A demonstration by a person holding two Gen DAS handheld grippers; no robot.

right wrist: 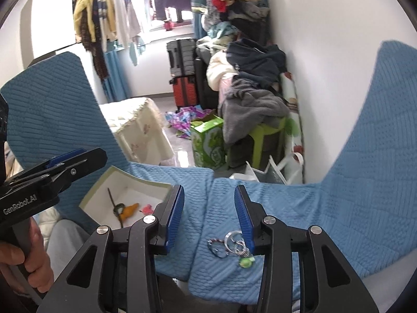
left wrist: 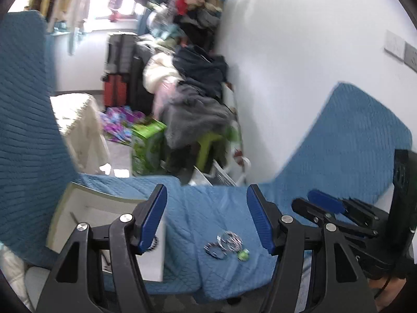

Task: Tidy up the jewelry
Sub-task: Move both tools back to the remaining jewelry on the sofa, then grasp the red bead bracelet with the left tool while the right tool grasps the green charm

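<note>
Jewelry cluster [right wrist: 232, 247] of rings and bangles lies loose on the blue quilted cover [right wrist: 338, 182], at five o'clock from the white box [right wrist: 125, 182] apparently meant to receive it; left gripper [left wrist: 207, 221] and right gripper [right wrist: 209, 217], jaws apart and empty, hover above.

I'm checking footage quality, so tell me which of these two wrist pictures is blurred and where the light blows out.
Left wrist view: motion-smeared throughout, the bracelets soft, the window blown white. Right wrist view: much sharper, the bracelets crisp, window still overexposed. Both bend straight edges, fisheye, with dark corners.
</note>
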